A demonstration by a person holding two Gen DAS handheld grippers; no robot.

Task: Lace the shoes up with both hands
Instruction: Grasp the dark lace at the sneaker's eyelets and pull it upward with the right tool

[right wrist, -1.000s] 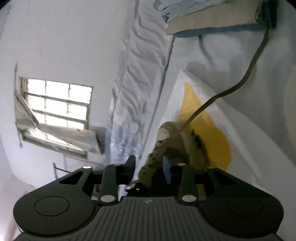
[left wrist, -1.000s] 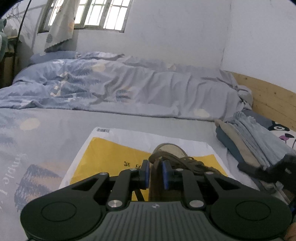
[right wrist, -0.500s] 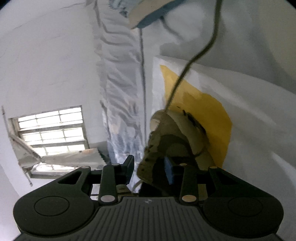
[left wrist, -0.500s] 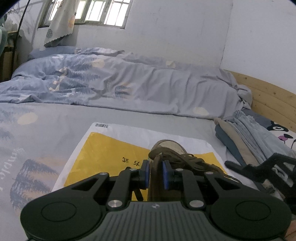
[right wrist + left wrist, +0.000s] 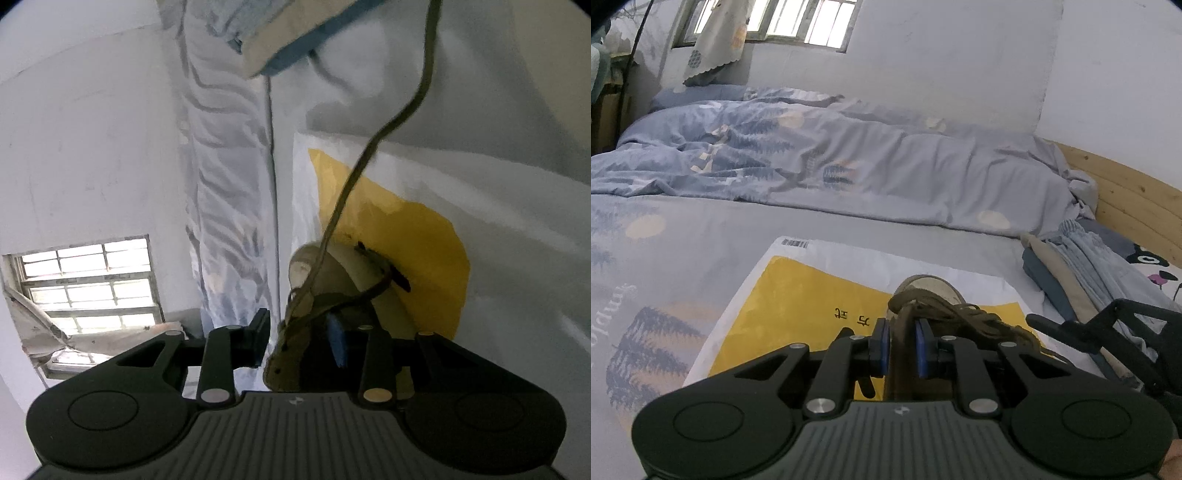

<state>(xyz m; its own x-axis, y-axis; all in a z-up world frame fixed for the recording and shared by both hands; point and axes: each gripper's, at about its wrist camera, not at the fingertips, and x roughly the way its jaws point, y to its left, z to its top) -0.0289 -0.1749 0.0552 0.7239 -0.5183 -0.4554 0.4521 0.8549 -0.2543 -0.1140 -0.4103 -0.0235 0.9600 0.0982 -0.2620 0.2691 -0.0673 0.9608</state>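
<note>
A brown lace-up shoe point(image 5: 936, 291) stands on a yellow and white bag point(image 5: 798, 295), toe pointing away. My left gripper point(image 5: 901, 347) is shut on the shoe's rear upper edge, blue pads pressed to both sides. In the right wrist view, which is rolled sideways, the shoe point(image 5: 332, 266) shows its pale toe. My right gripper point(image 5: 299, 339) is closing around the eyelet flap point(image 5: 291, 354), with a thin gap still showing at one pad. An olive lace point(image 5: 369, 158) runs from the shoe out past the top of the frame. The right gripper point(image 5: 1108, 332) also shows beside the shoe.
The bag lies on a grey-blue bedsheet point(image 5: 683, 251). A rumpled duvet point(image 5: 849, 166) fills the far side of the bed. Folded clothes point(image 5: 1082, 266) are stacked to the right, near a wooden bed frame point(image 5: 1126, 199). A window point(image 5: 798, 18) is on the far wall.
The right gripper rolled and moved in lower beside the shoe, so the eyelet flap now lies between its jaws, which have narrowed slightly. The left gripper kept its hold and stayed put.
</note>
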